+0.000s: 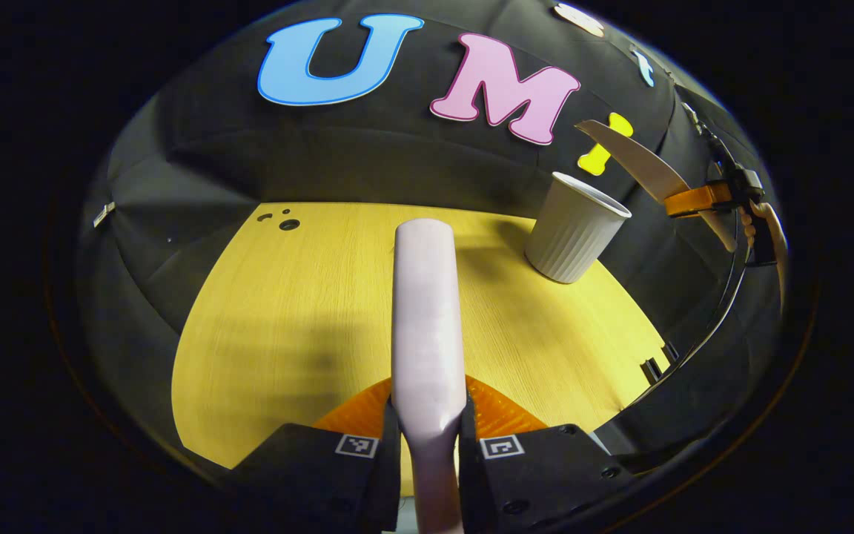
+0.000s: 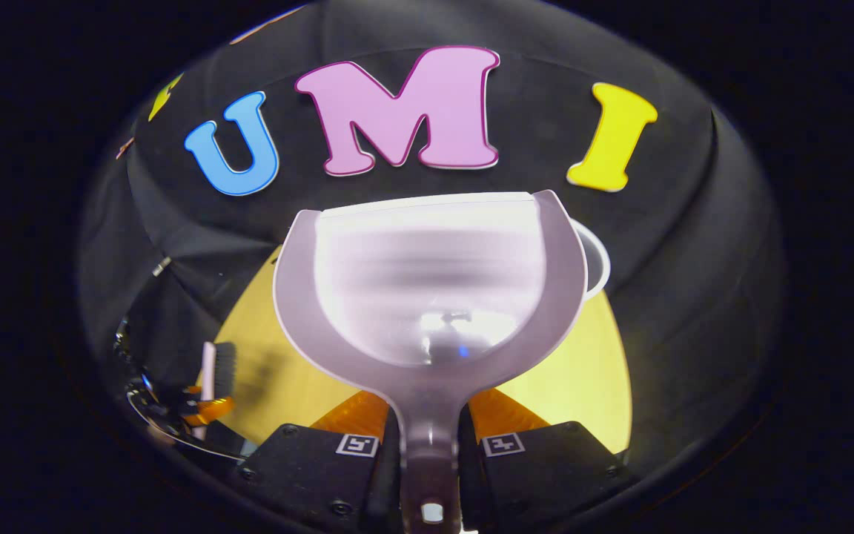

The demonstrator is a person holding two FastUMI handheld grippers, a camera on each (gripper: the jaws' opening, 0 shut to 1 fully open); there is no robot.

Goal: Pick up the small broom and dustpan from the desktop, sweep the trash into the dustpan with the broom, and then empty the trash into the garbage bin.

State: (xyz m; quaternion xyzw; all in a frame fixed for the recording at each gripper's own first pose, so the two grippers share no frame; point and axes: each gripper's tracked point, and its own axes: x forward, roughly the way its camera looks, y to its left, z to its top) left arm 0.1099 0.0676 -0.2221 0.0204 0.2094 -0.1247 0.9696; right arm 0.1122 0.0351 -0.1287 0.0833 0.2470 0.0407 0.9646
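My left gripper (image 1: pixel 427 426) is shut on the small broom (image 1: pixel 425 311), whose pale back runs straight ahead over the yellow desktop (image 1: pixel 286 311). At the far right of this view the dustpan (image 1: pixel 646 167) hangs tilted above the white ribbed garbage bin (image 1: pixel 574 231), held by the other gripper (image 1: pixel 723 204). In the right gripper view my right gripper (image 2: pixel 431 437) is shut on the dustpan's handle; the pale glossy pan (image 2: pixel 427 282) is held up in front, hiding most of the bin (image 2: pixel 596 261). The broom (image 2: pixel 216 374) shows low at left.
The booth's black cloth wall closes the desktop at the back and both sides. Small holes (image 1: pixel 288 222) mark the desktop's far left corner. The desktop's right edge (image 1: pixel 653 363) has black brackets. Bare wood lies left of the broom.
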